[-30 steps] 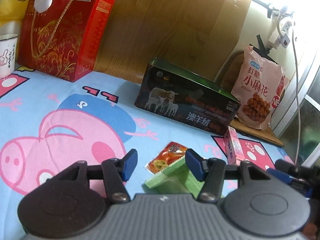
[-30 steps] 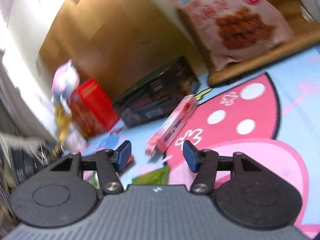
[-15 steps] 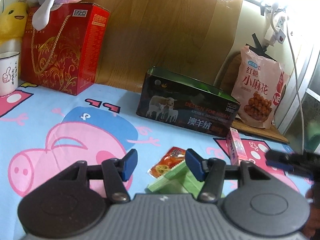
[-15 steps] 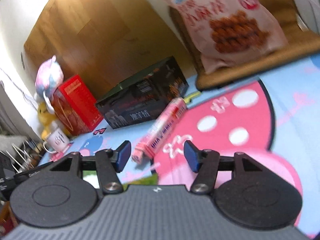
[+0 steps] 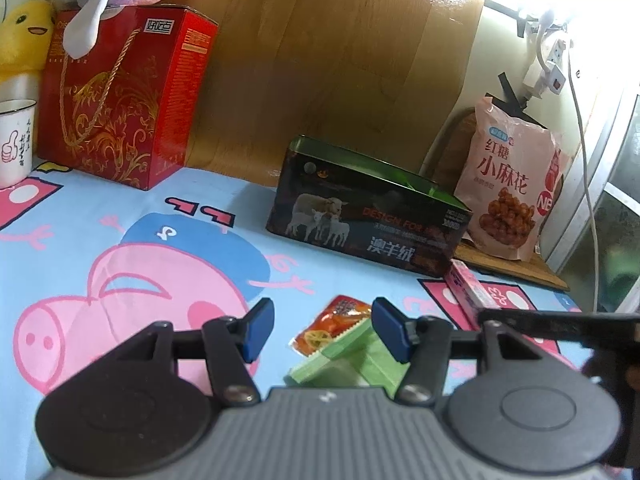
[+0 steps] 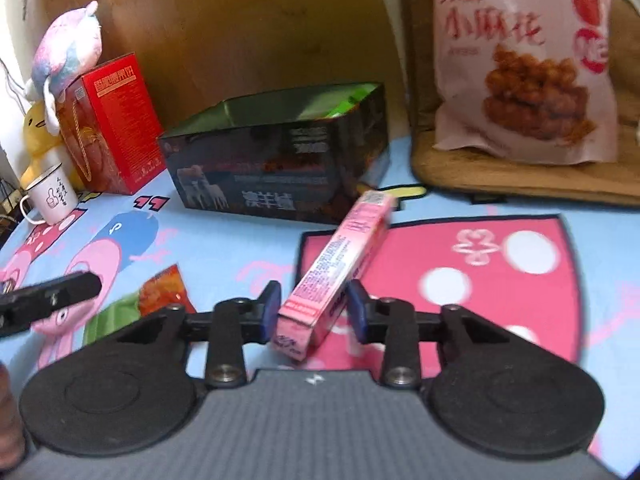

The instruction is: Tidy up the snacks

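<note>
A long pink snack box (image 6: 340, 264) lies on the cartoon sheet, its near end between the fingers of my right gripper (image 6: 314, 316), which straddles it with small gaps at each pad. It also shows in the left wrist view (image 5: 466, 288). My left gripper (image 5: 322, 330) is open and empty above an orange snack packet (image 5: 330, 330) and green packets (image 5: 352, 360). The open dark box with sheep print (image 5: 368, 216) stands behind; green packets lie inside it (image 6: 340, 110).
A big pink snack bag (image 5: 508, 184) leans on a wooden board at the right. A red gift box (image 5: 120, 92) with plush toys and a white mug (image 5: 14, 142) stand at the back left. A window frame and cables are at the far right.
My right gripper has swung and moved forward so the pink box now sits between its fingers, which have narrowed. My left gripper has pulled back slightly and stays open.
</note>
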